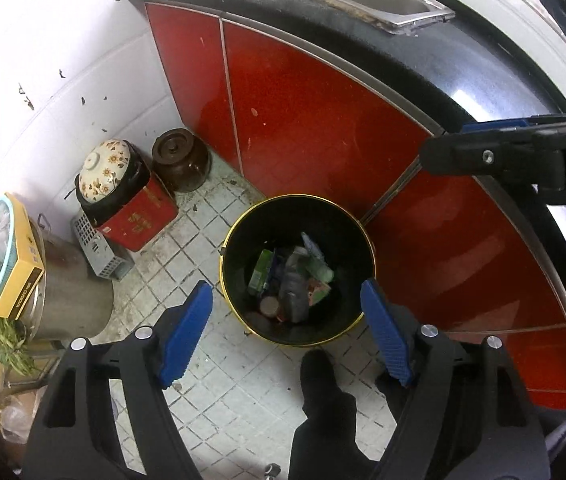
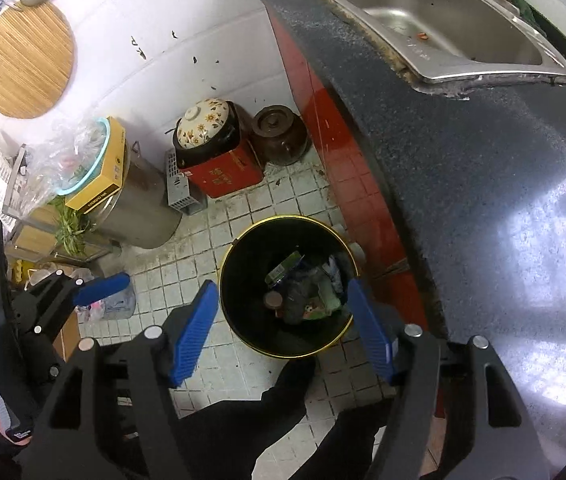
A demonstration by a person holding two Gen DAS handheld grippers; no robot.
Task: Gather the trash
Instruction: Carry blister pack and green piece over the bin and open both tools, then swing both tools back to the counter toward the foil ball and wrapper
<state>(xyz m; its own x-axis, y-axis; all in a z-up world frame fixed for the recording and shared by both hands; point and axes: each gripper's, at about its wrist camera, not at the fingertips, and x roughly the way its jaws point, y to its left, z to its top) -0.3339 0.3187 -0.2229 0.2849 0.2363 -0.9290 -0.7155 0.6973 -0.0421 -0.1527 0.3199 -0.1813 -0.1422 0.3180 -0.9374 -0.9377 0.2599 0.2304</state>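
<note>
Both grippers hung over the black bin [image 1: 298, 270] on the tiled floor [image 1: 239, 384] beside the red cupboard [image 1: 315, 120], the left gripper [image 1: 289, 330] and the right gripper [image 2: 283, 330] each with its jaws apart and nothing between them. The trash [image 2: 303, 288], cartons, wrappers and a bottle, lay at the bottom of the bin. Collecting looked largely done; no loose litter showed nearby, so little seemed left

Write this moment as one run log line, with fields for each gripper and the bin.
left gripper: open, empty | right gripper: open, empty | trash bin: on floor beside red cabinet, holds trash
</note>
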